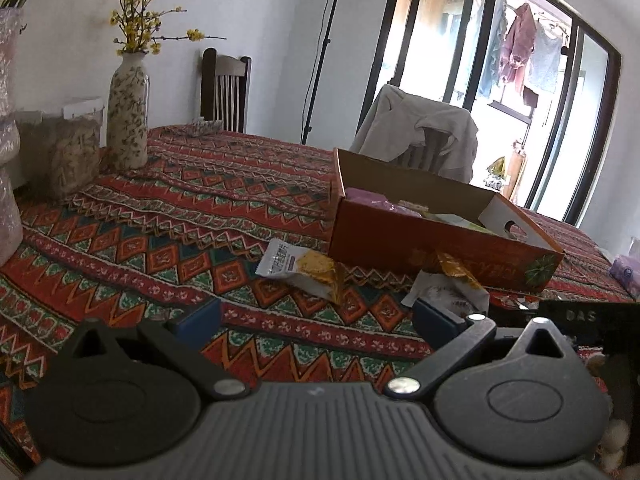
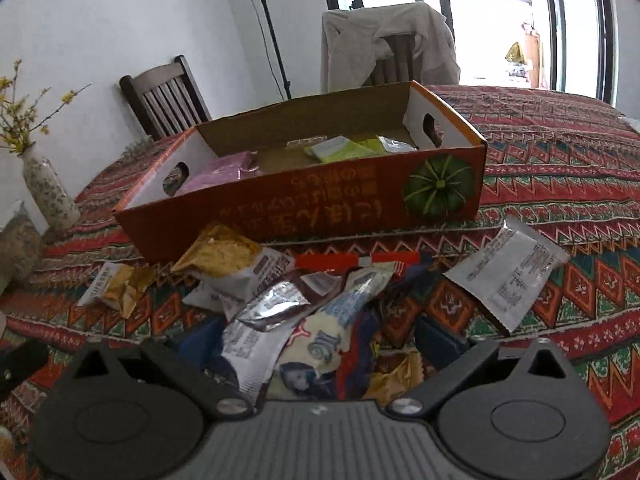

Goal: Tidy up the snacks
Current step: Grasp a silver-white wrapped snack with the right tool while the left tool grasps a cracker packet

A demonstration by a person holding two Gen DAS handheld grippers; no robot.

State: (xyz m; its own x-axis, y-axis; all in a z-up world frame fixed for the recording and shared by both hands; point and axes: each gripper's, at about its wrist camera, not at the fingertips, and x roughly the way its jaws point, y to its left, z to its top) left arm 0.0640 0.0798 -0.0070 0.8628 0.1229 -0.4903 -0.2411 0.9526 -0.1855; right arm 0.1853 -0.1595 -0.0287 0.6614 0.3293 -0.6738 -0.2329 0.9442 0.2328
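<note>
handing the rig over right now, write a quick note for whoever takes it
Left tongs: open, empty, low over the patterned tablecloth, short of a cracker packet.
Right tongs: open, over the snack pile, gripping nothing.
Orange box: on the table behind the pile, already holding pink packs at one end and green packs at the other.
Left to do: the loose pile, the cracker packets and the white sachet in front of the box.

One box (image 2: 304,204), two chairs (image 2: 164,96)
</note>
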